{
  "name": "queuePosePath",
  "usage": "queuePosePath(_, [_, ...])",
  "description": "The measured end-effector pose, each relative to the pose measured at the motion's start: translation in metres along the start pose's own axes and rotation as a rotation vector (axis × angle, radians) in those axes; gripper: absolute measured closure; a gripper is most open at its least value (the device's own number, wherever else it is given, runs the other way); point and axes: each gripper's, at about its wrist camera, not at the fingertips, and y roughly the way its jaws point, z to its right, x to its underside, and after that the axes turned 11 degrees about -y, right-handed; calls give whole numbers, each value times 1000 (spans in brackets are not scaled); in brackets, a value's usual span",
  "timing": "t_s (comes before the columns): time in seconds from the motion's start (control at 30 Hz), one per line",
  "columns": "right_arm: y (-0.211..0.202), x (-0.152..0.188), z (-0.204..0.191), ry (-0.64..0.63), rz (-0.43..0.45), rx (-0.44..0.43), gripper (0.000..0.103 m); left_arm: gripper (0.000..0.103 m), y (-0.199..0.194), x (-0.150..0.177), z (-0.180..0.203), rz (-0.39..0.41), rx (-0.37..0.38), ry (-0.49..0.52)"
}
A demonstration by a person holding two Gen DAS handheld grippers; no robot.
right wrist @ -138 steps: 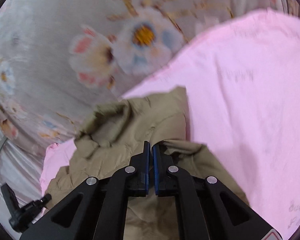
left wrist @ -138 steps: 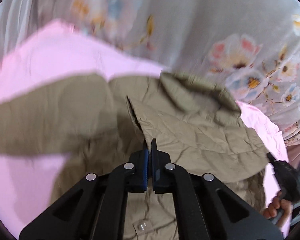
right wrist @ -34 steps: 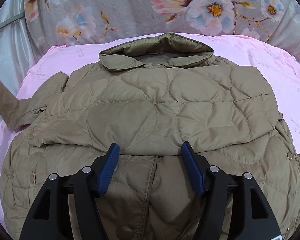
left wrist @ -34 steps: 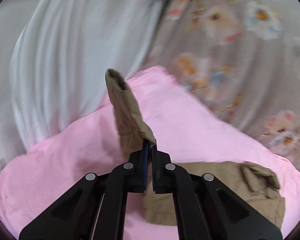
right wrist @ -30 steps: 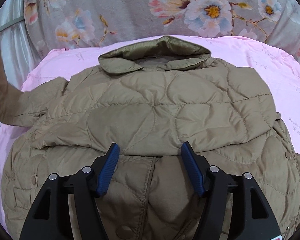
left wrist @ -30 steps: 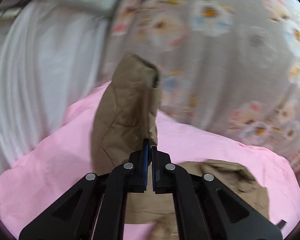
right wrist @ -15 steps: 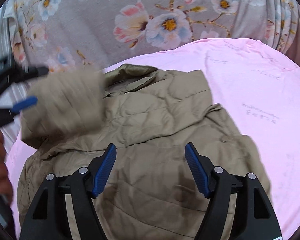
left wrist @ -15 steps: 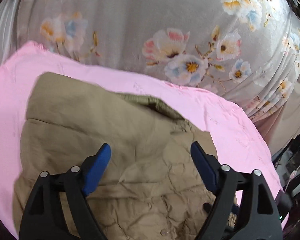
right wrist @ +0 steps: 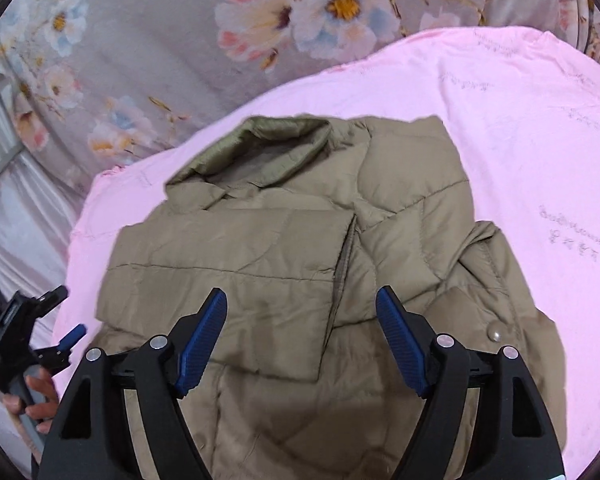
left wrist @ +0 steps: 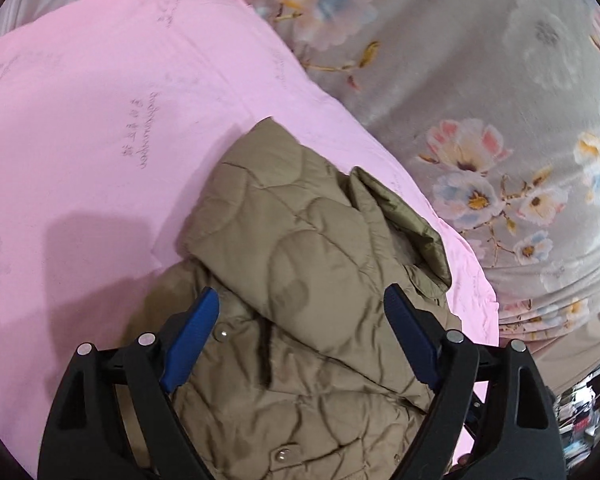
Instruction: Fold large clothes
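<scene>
A khaki quilted jacket [right wrist: 412, 224] lies on the pink sheet [right wrist: 520, 120], collar [right wrist: 260, 148] at the far end. One sleeve [right wrist: 228, 248] lies folded flat across its front. My right gripper [right wrist: 300, 296] hovers over the jacket's middle; its jaws are opening and the pads press on nothing. My left gripper [left wrist: 302, 294] stands open low over the jacket [left wrist: 300, 248], near its shoulder and the sheet [left wrist: 100, 120]. In the right wrist view the left gripper [right wrist: 64, 314] shows at the left edge, held by a hand [right wrist: 36, 400].
A grey floral curtain [right wrist: 180, 40] hangs behind the bed and fills the right of the left wrist view [left wrist: 480, 80]. White drapery [right wrist: 12, 220] hangs at the left. Blurred clutter [left wrist: 580, 420] shows past the sheet's edge at the lower right.
The left gripper let go of the raised sleeve, which now lies folded across the jacket, and dropped down over the jacket. The right gripper's jaws spread wider and it shifted sideways.
</scene>
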Motion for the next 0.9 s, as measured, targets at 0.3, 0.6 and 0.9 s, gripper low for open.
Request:
queuePosePath(0.3, [16,-19,-11,-33,-7,11,92,45,46,-27,-16,-59,-28,-66])
queuePosePath(0.6, [-56,-48,-34,-166,205,31,94,92,53,-15,12,48,-246,113])
queuePosePath(0.9, [37,6,14,-97,-28,116,94,96,75,21,17,130,-393,329])
